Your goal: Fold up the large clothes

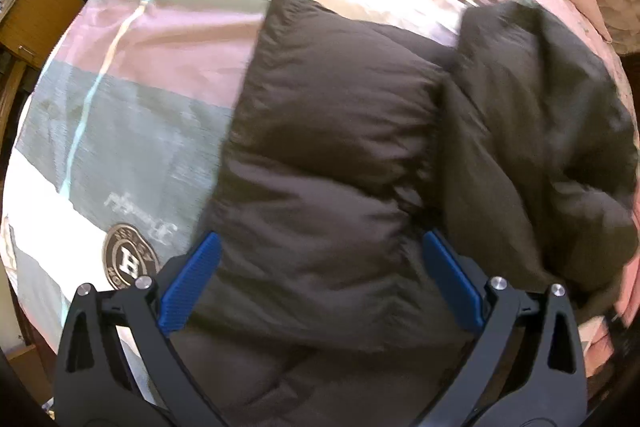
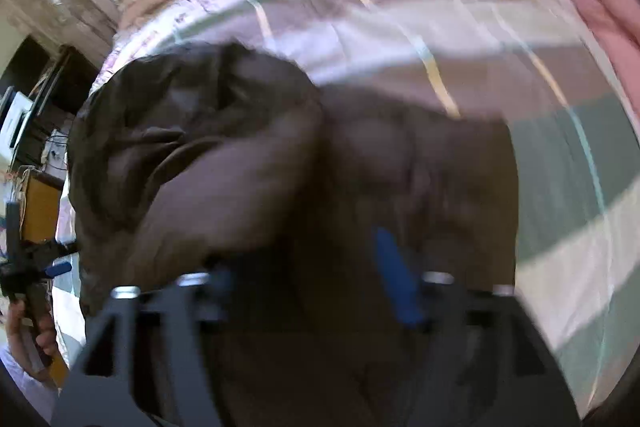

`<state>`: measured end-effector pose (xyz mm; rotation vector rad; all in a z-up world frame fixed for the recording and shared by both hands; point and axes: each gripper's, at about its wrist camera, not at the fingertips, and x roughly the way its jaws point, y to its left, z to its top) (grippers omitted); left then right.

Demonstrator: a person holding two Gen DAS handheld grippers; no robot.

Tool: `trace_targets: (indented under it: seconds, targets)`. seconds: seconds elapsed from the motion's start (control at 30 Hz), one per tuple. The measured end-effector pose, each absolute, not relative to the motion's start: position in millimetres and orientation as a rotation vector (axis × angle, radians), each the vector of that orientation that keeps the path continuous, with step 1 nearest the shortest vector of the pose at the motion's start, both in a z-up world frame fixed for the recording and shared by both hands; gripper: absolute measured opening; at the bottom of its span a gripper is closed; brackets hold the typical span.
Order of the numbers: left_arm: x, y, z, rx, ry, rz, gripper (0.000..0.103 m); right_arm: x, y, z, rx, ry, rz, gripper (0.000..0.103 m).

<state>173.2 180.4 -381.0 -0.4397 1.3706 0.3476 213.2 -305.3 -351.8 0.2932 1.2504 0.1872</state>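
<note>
A: Where was the jacket (image 1: 336, 147)?
B: On the striped bedspread (image 1: 132, 115), partly folded, its long axis running away from the left gripper (image 1: 320, 279), whose jaws stood apart above it, gripping nothing.
A: And the right gripper (image 2: 320, 283)?
B: Blurred; jaws looked apart, nothing pinched.
A: Risks?
B: I'd guess the puffy bulge (image 1: 540, 131) could spring back, undoing the fold.

Round emblem (image 1: 130, 261) on bedcover (image 1: 132, 131): large "H", perhaps.
</note>
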Motion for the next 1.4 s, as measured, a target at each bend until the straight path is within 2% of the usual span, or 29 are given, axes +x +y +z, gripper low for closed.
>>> trace_targets:
  seconds: [0.1,0.17,0.27,0.33,0.37,0.4,0.43,0.47,0.6,0.67,0.73,0.87,0.93,0.97,1.03,1.07,1.1,1.2,1.37,1.4]
  targets:
    - [172.3,163.7,-377.8,-0.43,1.374,0.33,0.101,206.6,-290.0,-364.2,0.549,1.311,0.305,0.077]
    - [170.5,153.8,-376.2,-0.421,1.376,0.317,0.101,207.4,-264.8,-364.7,0.721,1.286,0.441,0.078]
    - [167.3,139.9,-376.8,-0.409,1.387,0.299,0.101,216.2,-235.0,-370.9,0.832,1.258,0.456,0.091]
    - [165.0,133.0,-376.4,-0.412,1.392,0.289,0.101,227.6,-215.7,-388.9,0.899,1.306,0.411,0.092]
    - [163.0,129.5,-374.7,-0.412,1.389,0.284,0.101,230.8,-210.7,-396.4,0.931,1.312,0.397,0.088]
    - [162.2,127.1,-372.6,-0.408,1.385,0.279,0.101,232.3,-209.5,-400.0,0.948,1.315,0.379,0.06]
    - [160.4,125.1,-369.9,-0.401,1.38,0.276,0.101,232.0,-210.5,-401.4,0.953,1.323,0.35,0.04]
    - [158.4,122.6,-366.5,-0.39,1.374,0.273,0.101,229.4,-214.7,-398.6,0.974,1.31,0.352,0.015]
    - [151.0,112.4,-353.8,-0.343,1.335,0.24,0.101,195.3,-242.5,-358.8,0.946,1.169,0.408,0.012]
    - [145.6,108.7,-345.2,-0.3,1.303,0.248,0.101,172.8,-258.6,-347.7,0.902,1.165,0.402,0.012]
    - [138.5,106.2,-339.3,-0.287,1.278,0.25,0.101,151.1,-270.1,-347.3,0.861,1.201,0.392,0.012]
    - [126.8,102.9,-341.7,-0.318,1.291,0.229,0.101,107.9,-267.4,-379.1,0.784,1.398,0.378,0.012]
    - [125.2,95.4,-347.3,-0.313,1.317,0.218,0.101,88.9,-257.1,-401.4,0.744,1.488,0.34,0.015]
    - [122.7,90.1,-350.7,-0.296,1.332,0.221,0.101,84.6,-253.4,-408.9,0.727,1.506,0.32,0.021]
    - [122.1,84.8,-352.3,-0.279,1.339,0.217,0.101,85.3,-252.6,-408.7,0.682,1.494,0.259,0.041]
    - [122.8,82.7,-352.3,-0.277,1.338,0.213,0.101,86.5,-254.4,-404.0,0.66,1.465,0.224,0.062]
    - [123.2,79.8,-350.6,-0.274,1.335,0.21,0.101,88.8,-256.7,-397.4,0.639,1.437,0.187,0.076]
    - [129.8,77.2,-347.2,-0.262,1.322,0.202,0.101,94.7,-266.8,-382.4,0.609,1.408,0.116,0.079]
    - [143.2,67.5,-344.4,-0.273,1.323,0.173,0.101,114.8,-274.6,-352.5,0.973,1.29,0.272,0.079]
    - [145.6,64.2,-346.0,-0.272,1.332,0.177,0.101,125.0,-266.7,-352.2,1.031,1.284,0.306,0.082]
